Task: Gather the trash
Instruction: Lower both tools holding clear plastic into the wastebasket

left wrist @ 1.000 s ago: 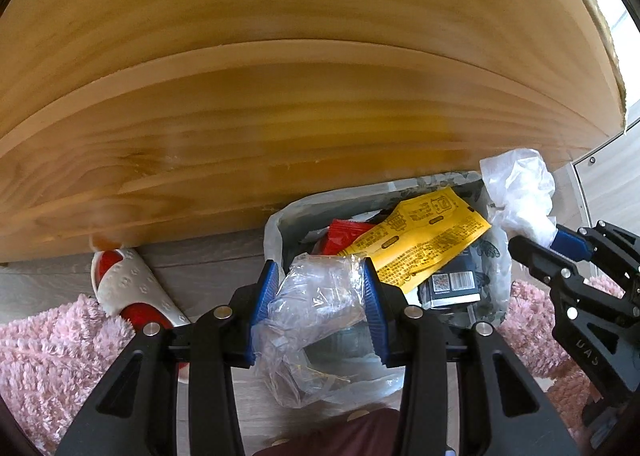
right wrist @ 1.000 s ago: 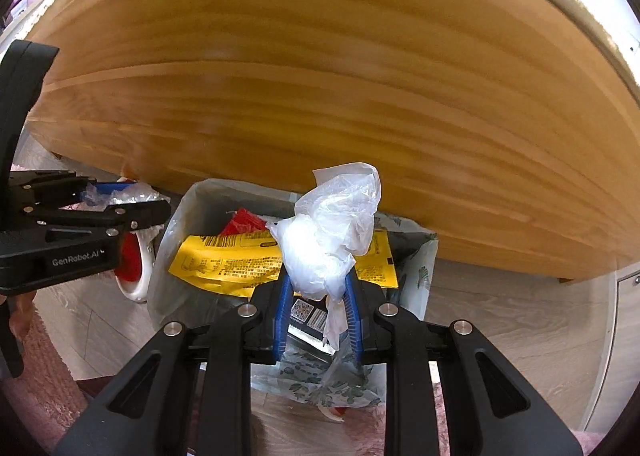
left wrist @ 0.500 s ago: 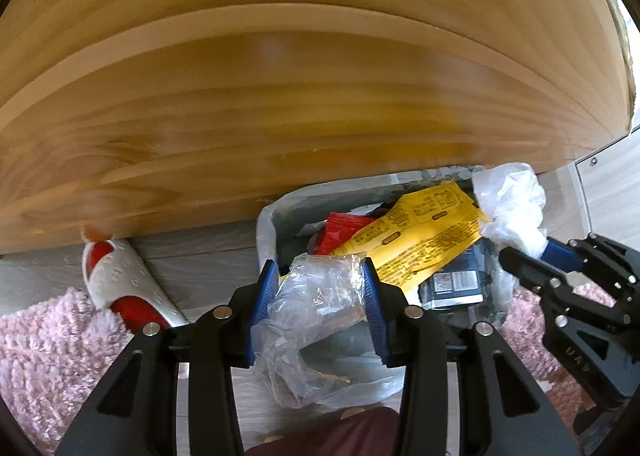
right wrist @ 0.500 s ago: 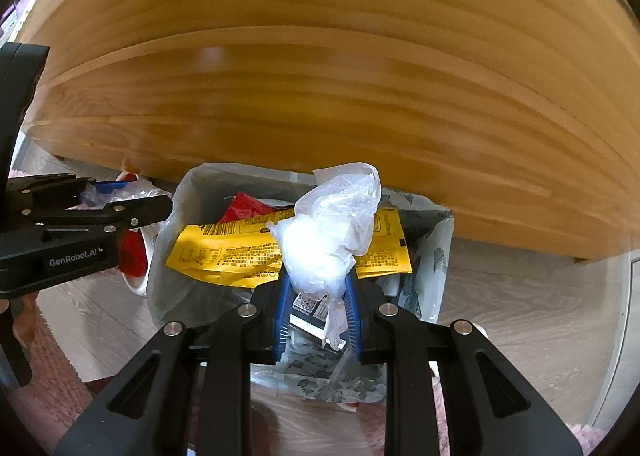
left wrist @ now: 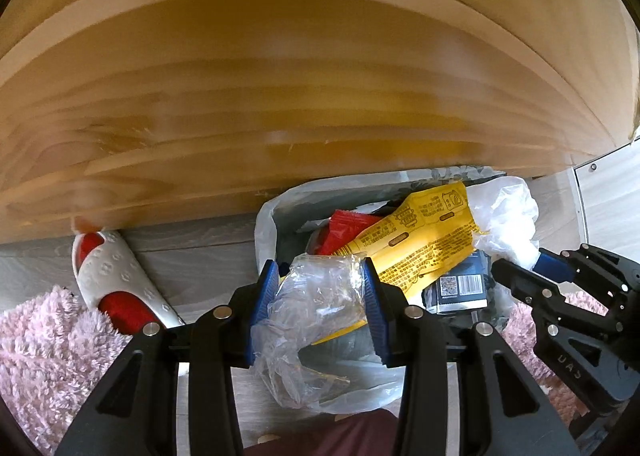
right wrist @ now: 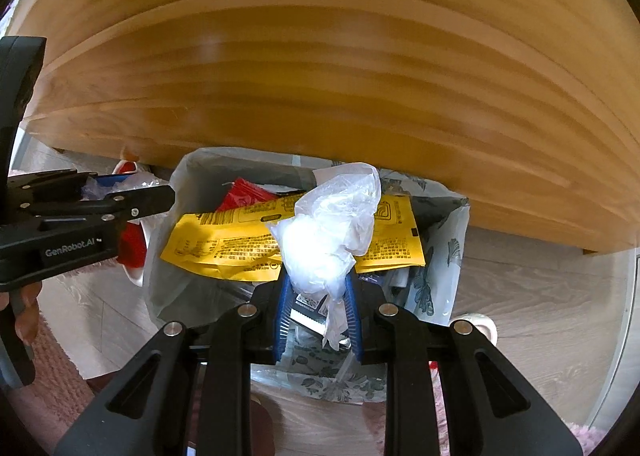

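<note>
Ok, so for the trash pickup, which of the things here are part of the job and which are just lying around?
Part of the job:
- clear crumpled plastic, clamped in the left gripper
- white plastic wad, clamped in the right gripper
- bin bag, open below both
- yellow wrapper and red wrapper already inside

Just lying about:
- red and white slipper
- pink rug
- wooden furniture panel
</note>
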The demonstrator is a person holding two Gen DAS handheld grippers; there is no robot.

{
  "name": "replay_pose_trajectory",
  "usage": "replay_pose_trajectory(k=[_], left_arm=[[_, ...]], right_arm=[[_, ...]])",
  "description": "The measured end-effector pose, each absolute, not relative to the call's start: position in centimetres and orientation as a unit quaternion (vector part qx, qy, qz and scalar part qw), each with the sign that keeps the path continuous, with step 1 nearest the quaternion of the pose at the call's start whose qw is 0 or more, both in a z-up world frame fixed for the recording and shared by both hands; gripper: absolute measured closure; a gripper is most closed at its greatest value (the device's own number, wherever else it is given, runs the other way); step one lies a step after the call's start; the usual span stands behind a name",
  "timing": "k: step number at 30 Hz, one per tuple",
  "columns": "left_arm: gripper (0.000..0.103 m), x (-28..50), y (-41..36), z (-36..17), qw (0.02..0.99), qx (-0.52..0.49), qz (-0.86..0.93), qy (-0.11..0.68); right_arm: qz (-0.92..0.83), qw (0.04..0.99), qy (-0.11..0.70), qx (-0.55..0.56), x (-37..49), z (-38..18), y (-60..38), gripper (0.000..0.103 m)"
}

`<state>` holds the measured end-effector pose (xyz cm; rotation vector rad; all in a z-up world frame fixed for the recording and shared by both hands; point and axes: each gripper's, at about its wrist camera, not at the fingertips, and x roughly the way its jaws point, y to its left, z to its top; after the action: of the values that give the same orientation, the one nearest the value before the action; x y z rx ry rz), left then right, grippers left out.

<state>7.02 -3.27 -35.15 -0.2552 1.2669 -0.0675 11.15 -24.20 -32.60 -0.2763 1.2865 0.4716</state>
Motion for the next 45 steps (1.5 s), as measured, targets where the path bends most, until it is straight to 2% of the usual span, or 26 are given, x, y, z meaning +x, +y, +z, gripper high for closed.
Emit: replay_pose_trajectory(k=[25, 45], left_arm=[[0.064, 7.2, -6.9, -39.6, 0.747, -0.098, -0.087, 0.652], [0.064, 9.0, -7.8, -41.1, 0.750, -0.074, -0.067, 0.654]], right_arm=[[0.171, 0.735, 0.655, -0.040, 15.1, -37.1, -27.7, 0.079], [0.158, 0.719, 0.677, -0.001, 16.1, -40.0, -28.9, 0.079]])
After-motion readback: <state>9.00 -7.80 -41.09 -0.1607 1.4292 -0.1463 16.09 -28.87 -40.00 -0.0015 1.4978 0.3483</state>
